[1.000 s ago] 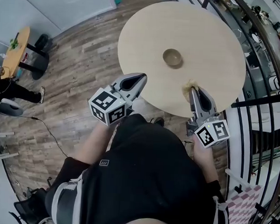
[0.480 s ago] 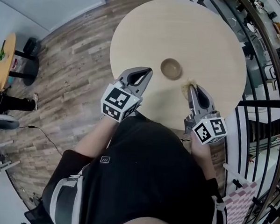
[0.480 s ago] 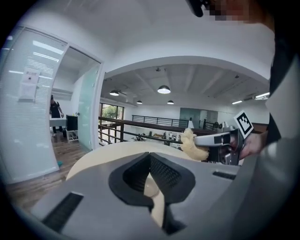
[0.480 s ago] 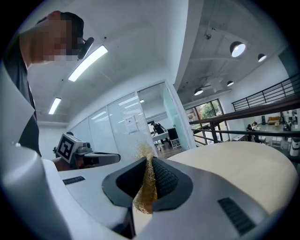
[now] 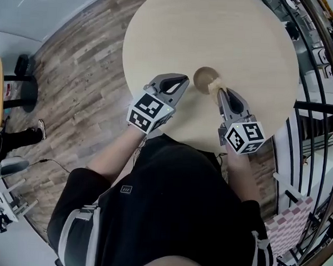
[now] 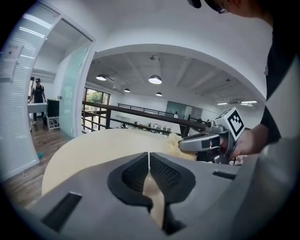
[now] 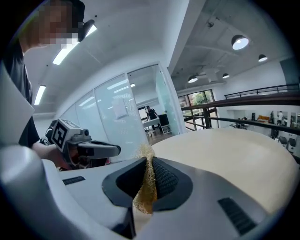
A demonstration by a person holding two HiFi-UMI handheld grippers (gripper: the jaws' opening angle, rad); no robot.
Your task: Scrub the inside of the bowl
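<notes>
Straw-coloured scrubber (image 5: 214, 85), brought in from the desk's (image 5: 160, 35) near edge, now reaches the bowl (image 5: 202, 76) near the desk's middle, left tongs (image 5: 182, 82) just beside it; left gripper view: those tongs clenched, empty; right gripper view: right tongs (image 7: 148, 159) grasping the scrubber; scrubbing seems ready to begin.

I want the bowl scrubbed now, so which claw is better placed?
Right. The right claw is shut on the scrubber, right at the rim of the bowl. The left claw is shut, empty, beside the bowl.
</notes>
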